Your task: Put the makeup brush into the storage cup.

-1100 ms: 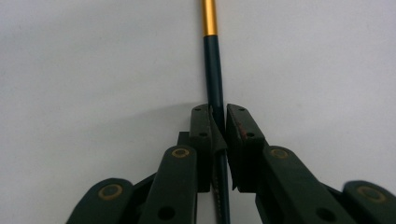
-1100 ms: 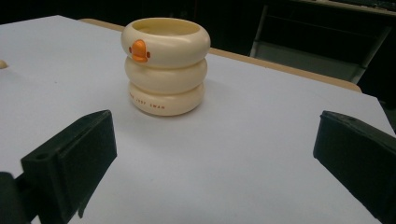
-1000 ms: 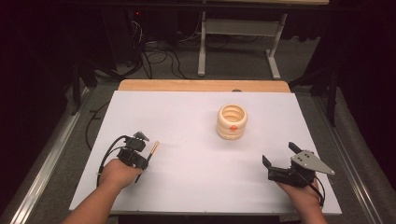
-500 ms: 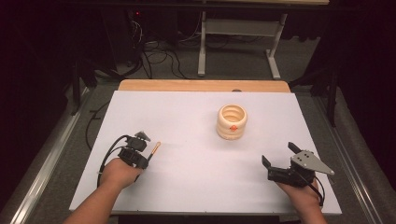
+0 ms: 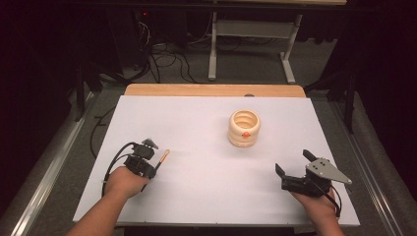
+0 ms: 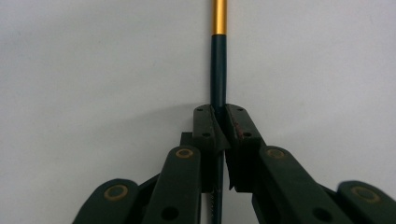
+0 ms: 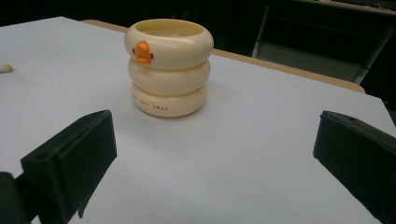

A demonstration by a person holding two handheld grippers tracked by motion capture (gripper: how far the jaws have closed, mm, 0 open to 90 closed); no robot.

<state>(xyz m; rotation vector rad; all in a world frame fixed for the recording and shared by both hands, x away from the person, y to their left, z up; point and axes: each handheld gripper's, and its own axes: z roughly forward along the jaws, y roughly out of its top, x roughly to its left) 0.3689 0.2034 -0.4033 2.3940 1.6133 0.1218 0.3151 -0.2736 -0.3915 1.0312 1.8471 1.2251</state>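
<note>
Black jaws of my left gripper (image 6: 219,135) pinch tight on a thin pen (image 6: 219,60). It has a dark body and a gold part farther out. From above, my left gripper (image 5: 147,164) sits near the left front of the white table (image 5: 196,196), and the pen (image 5: 163,156) pokes out toward the middle, low over the top.

My right gripper (image 5: 295,169) rests at the right front with its jaws wide apart and nothing between them. My right gripper's own camera sees those jaws (image 7: 215,154) pointing at the cup.

I think the pen should go into the cream cup (image 5: 244,129), which stands well apart from the pen, past the middle of the table. To do it well, I should lift the pen, tip it so one end points down, hold it right over the round mouth, then let go gently. My empty claw could steady the cup so it does not tip.

The cup (image 7: 169,67) looks like three fat rings with a small orange beak on the front. I cannot see all the way down, but nothing sticks out of it.
</note>
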